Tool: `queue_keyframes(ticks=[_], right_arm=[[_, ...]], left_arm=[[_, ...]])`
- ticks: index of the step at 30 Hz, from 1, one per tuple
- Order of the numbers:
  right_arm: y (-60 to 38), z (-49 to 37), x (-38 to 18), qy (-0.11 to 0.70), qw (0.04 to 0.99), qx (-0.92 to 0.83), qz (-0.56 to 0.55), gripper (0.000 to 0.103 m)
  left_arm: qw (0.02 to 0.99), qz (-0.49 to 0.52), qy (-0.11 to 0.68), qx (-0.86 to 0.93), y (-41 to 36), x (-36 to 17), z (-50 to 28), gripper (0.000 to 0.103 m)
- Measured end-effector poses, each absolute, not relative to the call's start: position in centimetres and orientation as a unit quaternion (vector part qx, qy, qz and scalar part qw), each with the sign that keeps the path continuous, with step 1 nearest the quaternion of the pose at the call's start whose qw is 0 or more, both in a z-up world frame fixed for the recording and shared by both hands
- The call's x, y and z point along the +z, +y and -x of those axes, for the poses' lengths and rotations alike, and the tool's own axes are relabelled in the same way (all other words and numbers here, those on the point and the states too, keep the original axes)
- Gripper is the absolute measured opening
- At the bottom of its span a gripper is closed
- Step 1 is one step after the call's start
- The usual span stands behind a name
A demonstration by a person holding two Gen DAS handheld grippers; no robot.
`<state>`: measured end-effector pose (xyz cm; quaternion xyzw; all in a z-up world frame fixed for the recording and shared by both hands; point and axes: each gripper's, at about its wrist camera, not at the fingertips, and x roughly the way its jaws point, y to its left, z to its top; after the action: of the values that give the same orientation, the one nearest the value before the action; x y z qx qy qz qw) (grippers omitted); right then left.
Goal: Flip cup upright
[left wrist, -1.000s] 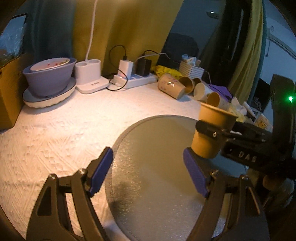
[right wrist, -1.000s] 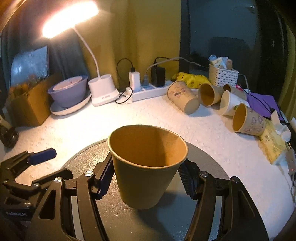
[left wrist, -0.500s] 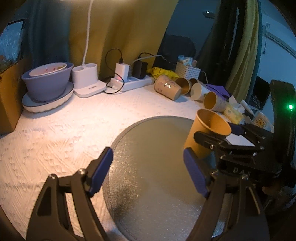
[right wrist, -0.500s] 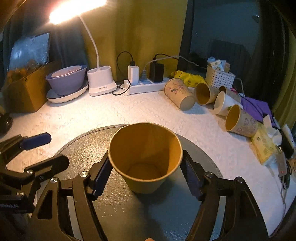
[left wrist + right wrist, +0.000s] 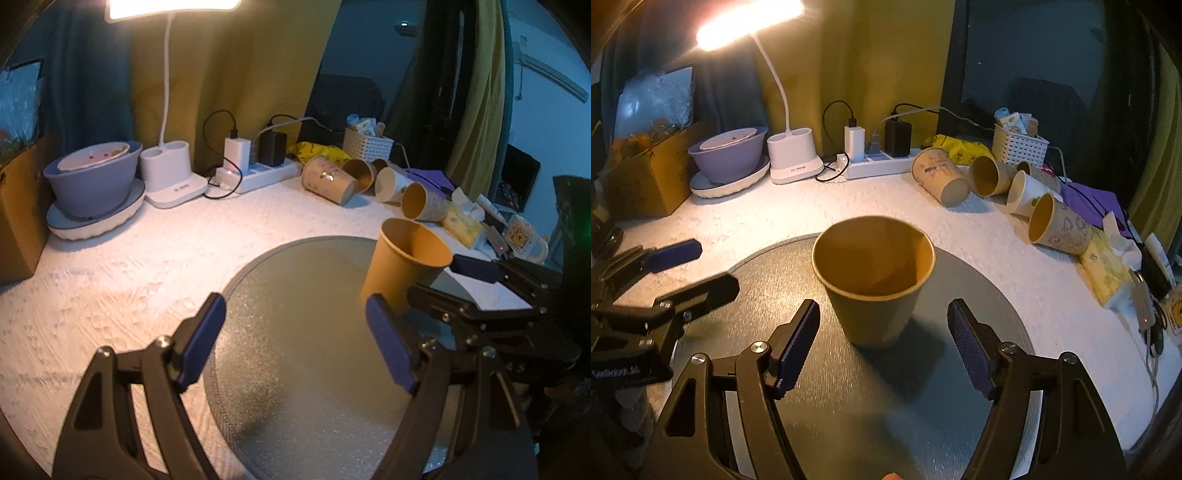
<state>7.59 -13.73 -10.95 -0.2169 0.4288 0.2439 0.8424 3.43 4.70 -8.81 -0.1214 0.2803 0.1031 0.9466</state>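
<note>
A plain brown paper cup (image 5: 873, 280) stands upright, mouth up, on a round dark mat (image 5: 849, 387). My right gripper (image 5: 882, 343) is open just behind the cup, its blue pads apart and clear of the cup's sides. In the left wrist view the same cup (image 5: 404, 264) stands at the mat's (image 5: 295, 332) right side, with the right gripper's fingers (image 5: 476, 267) beside it. My left gripper (image 5: 295, 343) is open and empty over the mat, left of the cup.
Several printed paper cups (image 5: 990, 184) lie on their sides at the back right. A power strip (image 5: 879, 166), a lamp base (image 5: 794, 158), a purple bowl (image 5: 727, 155) and a cardboard box (image 5: 646, 173) line the back. Tissue packs (image 5: 1108, 266) lie right.
My right gripper has let go of the cup, opened and drawn back; the cup now stands free on the mat. My left gripper has pulled back a little, still open.
</note>
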Motion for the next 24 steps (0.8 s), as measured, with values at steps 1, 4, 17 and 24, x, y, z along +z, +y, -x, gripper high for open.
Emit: queue_keyframes(ticks=[1,4,17,24], right_arm=[[-13.9,-7.4,-10.9,0.43,0.842,0.243,0.216,0.075],[-14.5,-7.0,-10.7,0.432,0.843,0.24,0.213,0.075],[-16.4,-5.0,-8.5,0.412,0.857,0.236,0.2,0.075],[-16.9,-4.1,-6.9,0.384,0.871,0.234,0.197,0.075]], left_arm=[[0.947,0.119,0.279,0.103,4.6,-8.8,-3.4,0.079],[0.951,0.109,0.271,0.102,4.2,-8.6,-3.2,0.079],[0.971,0.069,0.218,0.071,2.1,-7.0,-1.8,0.08],[0.982,0.048,0.176,0.057,1.0,-5.9,-0.7,0.08]])
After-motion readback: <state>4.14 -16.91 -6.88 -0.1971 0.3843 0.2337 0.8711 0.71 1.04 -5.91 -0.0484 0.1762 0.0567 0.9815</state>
